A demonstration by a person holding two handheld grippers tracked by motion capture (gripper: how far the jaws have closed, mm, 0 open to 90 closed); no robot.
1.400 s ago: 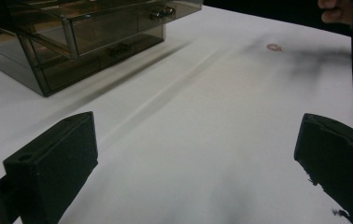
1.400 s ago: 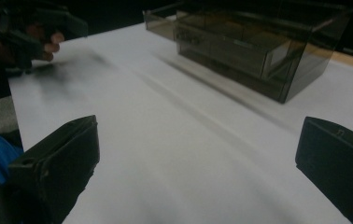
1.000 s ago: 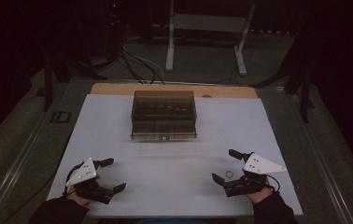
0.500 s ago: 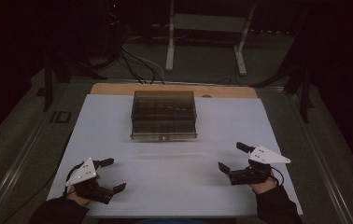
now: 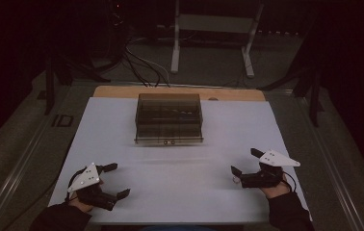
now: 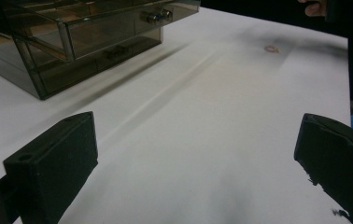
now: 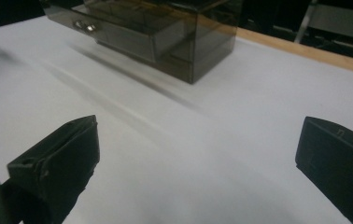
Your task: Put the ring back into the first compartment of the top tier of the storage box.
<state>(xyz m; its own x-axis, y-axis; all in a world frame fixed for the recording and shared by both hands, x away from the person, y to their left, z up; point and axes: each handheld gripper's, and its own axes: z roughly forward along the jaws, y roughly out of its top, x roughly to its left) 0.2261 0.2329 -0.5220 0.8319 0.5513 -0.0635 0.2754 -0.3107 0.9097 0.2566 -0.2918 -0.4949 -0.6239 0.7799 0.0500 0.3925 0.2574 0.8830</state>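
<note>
Small ring [image 6: 271, 48]: thin, pale, lying flat on the white desk [image 5: 185, 192], near front right. Smoky clear drawer box [image 5: 169, 119]: upright, drawers shut, toward desk's far middle.

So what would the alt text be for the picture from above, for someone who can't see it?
A person's hands hold two open black grippers, the left gripper and right gripper, low over a white table. A smoky see-through drawer box stands at the far middle, closed.

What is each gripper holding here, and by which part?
Nothing. The left gripper and the right gripper both stand open above the white table, jaws apart, nothing between them.
</note>
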